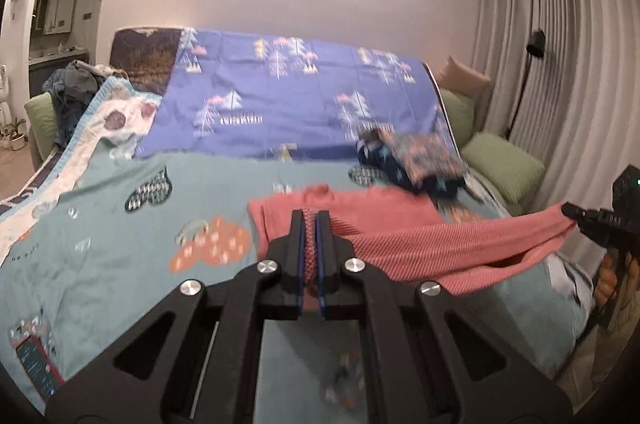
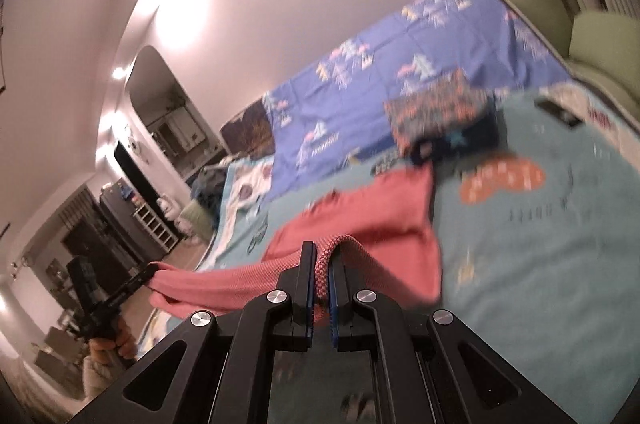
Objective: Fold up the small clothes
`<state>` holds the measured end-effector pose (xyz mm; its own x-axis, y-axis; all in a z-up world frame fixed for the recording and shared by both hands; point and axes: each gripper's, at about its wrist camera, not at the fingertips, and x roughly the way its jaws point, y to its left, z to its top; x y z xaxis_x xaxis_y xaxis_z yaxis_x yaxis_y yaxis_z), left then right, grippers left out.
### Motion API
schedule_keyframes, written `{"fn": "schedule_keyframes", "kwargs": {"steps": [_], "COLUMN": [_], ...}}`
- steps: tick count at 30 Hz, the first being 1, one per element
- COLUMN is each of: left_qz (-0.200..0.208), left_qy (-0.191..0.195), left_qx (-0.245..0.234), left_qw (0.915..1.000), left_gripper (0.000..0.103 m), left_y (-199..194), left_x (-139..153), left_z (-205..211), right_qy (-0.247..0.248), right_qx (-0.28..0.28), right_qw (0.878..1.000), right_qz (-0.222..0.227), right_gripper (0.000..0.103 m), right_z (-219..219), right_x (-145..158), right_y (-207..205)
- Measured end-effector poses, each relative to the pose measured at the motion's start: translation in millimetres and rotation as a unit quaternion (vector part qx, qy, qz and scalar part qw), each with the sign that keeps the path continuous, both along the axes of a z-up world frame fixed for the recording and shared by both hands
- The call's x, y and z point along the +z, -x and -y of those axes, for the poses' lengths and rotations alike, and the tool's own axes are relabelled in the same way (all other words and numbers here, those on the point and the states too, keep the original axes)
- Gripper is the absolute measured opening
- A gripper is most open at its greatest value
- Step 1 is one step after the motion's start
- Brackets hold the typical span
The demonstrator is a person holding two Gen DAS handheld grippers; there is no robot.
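With both grippers, left point(image 1: 311, 220) and right point(image 2: 323, 252), pinching the pink garment point(image 1: 400, 244), I hold it stretched above the bed point(image 1: 120, 244) for folding.

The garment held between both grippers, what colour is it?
Coral pink garment, finely textured; clearest in the left wrist view.

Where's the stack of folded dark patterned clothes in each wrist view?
Left wrist: the stack of folded dark patterned clothes sits right of centre, on the teal printed bedspread, just beyond the coral-pink knit garment.
Right wrist: upper right of centre, again beyond the garment.
Shared landmark: the blue tree-print sheet directly behind the stack.
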<state>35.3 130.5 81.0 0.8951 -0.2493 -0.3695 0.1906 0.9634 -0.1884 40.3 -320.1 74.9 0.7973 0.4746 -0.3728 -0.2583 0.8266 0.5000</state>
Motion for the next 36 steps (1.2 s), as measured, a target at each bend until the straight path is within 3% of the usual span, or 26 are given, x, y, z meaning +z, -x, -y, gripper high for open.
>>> {"fn": "schedule_keyframes", "kwargs": {"steps": [6, 12, 23, 28, 30, 32, 34, 36], "left_qz": [0.009, -0.015, -0.093, -0.163, -0.191, -0.195, -0.176, -0.151], "left_qy": [-0.018, -0.038, -0.057, -0.082, -0.074, -0.047, -0.02, -0.02], "left_qx": [0.017, 0.031, 0.032, 0.051, 0.055, 0.057, 0.053, 0.037], "left_qw": [0.9997, 0.9987, 0.9935, 0.9819, 0.9772, 0.9781, 0.9827, 0.9877], "left_gripper": [0.006, 0.006, 0.006, 0.009, 0.009, 0.013, 0.023, 0.029], "left_y": [-65, -133, -250, -292, -299, -297, -287, -272], "left_x": [12, -3, -64, -121, -136, -134, -123, -107], "left_z": [13, 24, 35, 36, 30, 22, 12, 9], "right_qy": [0.03, 0.054, 0.081, 0.105, 0.114, 0.089, 0.074, 0.079], "right_qx": [-0.024, -0.045, -0.059, -0.047, -0.046, -0.046, -0.062, -0.07], "right_qw": [0.999, 0.998, 0.991, 0.978, 0.97, 0.971, 0.974, 0.978], "right_qz": [0.017, -0.008, -0.085, -0.173, -0.212, -0.215, -0.203, -0.18], "right_gripper": [0.004, 0.004, 0.005, 0.007, 0.009, 0.011, 0.028, 0.043], "right_z": [-9, -12, -11, -18, -17, -9, 2, 8], "right_x": [14, 1, -67, -127, -149, -154, -145, -131], "right_y": [-73, -151, -278, -331, -342, -339, -329, -317]}}
